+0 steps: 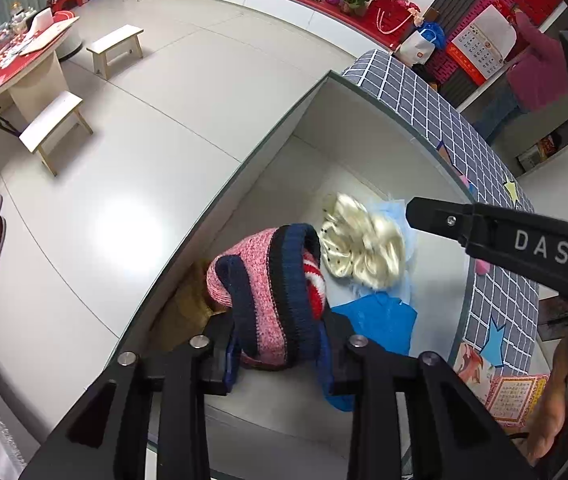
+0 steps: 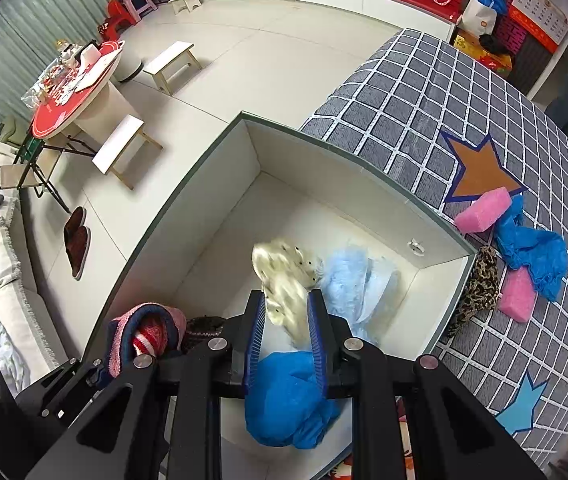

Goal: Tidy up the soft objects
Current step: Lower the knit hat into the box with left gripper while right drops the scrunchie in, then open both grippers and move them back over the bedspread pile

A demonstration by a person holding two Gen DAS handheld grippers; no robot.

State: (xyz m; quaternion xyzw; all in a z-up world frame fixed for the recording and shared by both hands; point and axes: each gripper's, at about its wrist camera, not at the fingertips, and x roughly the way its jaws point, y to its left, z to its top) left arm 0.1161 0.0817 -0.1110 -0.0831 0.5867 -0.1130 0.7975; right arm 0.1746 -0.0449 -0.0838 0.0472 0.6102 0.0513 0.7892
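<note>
A white box point(image 1: 243, 160) point(image 2: 219, 208) stands at the edge of a table with a grey checked cloth point(image 2: 424, 100). My left gripper point(image 1: 279, 344) is shut on a pink, navy and red knit hat point(image 1: 271, 280) over the box; the hat also shows in the right wrist view point(image 2: 147, 332). My right gripper point(image 2: 288, 316) is over the box with a cream dotted scrunchie point(image 2: 284, 276) between its fingers. The scrunchie point(image 1: 360, 240) lies in the box beside light blue cloth point(image 2: 360, 280) and blue plastic covers point(image 2: 284, 392) point(image 1: 380, 320). A brown item point(image 1: 191, 304) lies in the box corner.
On the cloth lie two pink sponges point(image 2: 484, 210) point(image 2: 518, 292), a blue plastic cover point(image 2: 532, 252) and a leopard-print item point(image 2: 480, 284). The floor holds wooden stools point(image 2: 171, 60), a red round table point(image 2: 71, 100) and slippers point(image 2: 77, 240). A person point(image 1: 536, 68) stands far right.
</note>
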